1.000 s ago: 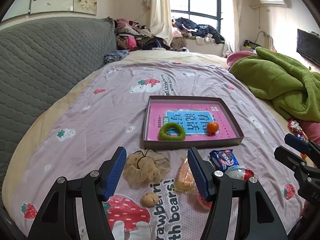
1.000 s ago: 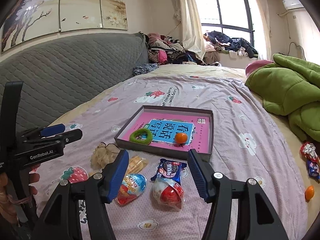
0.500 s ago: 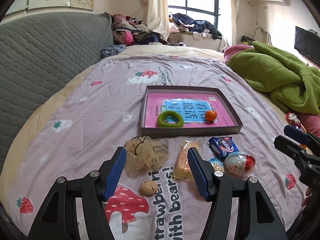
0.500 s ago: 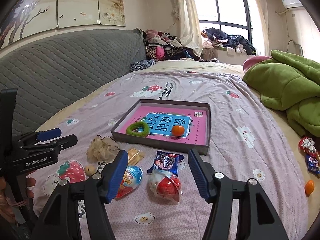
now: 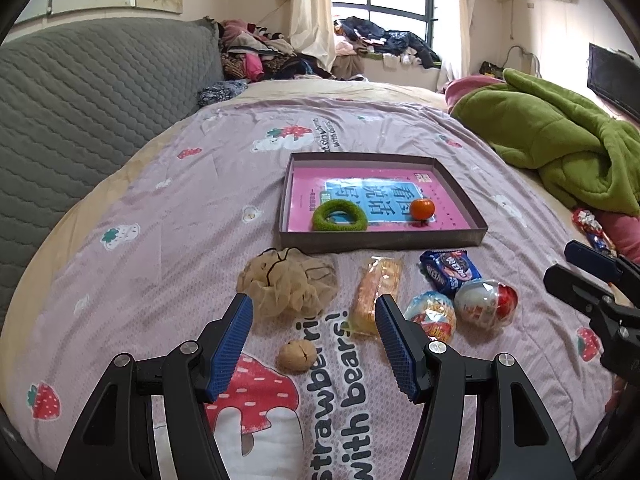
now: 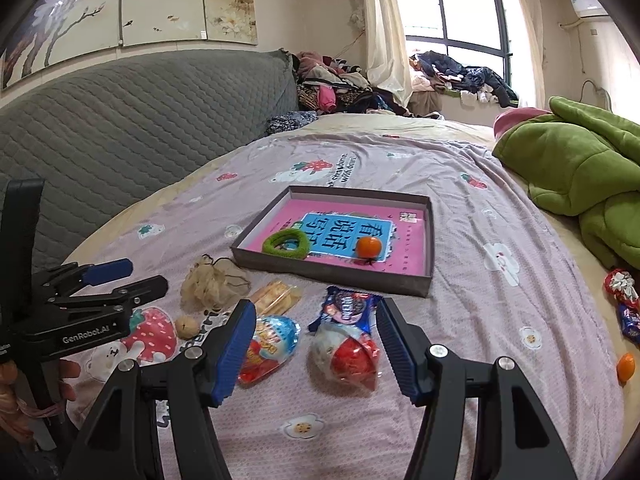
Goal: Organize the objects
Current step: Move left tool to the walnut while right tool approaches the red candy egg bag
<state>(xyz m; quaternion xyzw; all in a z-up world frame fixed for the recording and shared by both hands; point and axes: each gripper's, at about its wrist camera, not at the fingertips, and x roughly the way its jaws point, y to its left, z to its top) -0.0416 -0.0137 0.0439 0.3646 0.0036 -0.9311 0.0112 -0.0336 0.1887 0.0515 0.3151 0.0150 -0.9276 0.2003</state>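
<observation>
The bed [image 5: 168,208] filled my view, the shallow box [image 5: 380,236] on it already holding a green ring [image 5: 339,217] and an orange [image 5: 423,208]. My left gripper [image 5: 312,332] had sunk toward the walnut [image 5: 295,355], jaws spread and empty. My right gripper [image 6: 312,344], spread too, hovered over the wrapped egg [image 6: 352,354], so both pickups looked near.

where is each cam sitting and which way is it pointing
Left wrist: on the left gripper, angled down over the walnut toward the tray; the right gripper's side shows at its right edge.
Right wrist: on the right gripper, angled down over the red toy egg; the left gripper and some fingers show at left.
Shared: tray, green ring, orange fruit, snacks.
</observation>
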